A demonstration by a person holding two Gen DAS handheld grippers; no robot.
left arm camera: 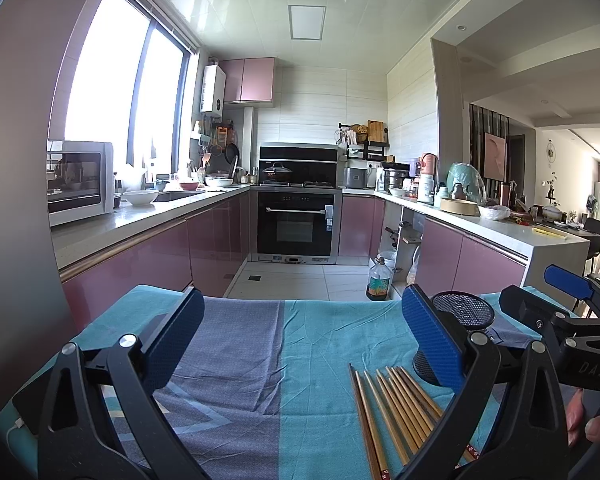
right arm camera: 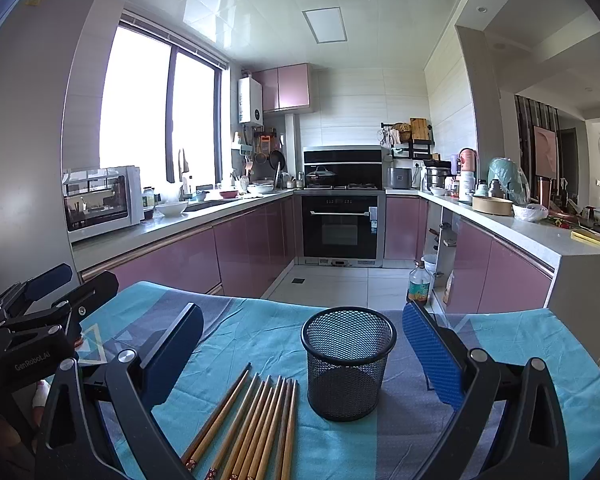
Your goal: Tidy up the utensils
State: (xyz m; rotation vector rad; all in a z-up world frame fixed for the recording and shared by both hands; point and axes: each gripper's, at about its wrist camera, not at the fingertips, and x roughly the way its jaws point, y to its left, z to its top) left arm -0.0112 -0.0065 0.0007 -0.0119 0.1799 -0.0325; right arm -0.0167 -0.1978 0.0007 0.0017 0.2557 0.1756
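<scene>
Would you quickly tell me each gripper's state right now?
Left gripper: open, holding nothing.
Right gripper: open, holding nothing.

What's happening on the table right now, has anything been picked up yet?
Nothing has been picked up. A person holds both grippers open above the blue cloth-covered table. The wooden chopsticks lie loose in a row on the cloth, beside the black mesh utensil holder, which stands upright and looks empty. The right gripper faces the holder and chopsticks; the left gripper sits to their left with nothing between its fingers.
</scene>
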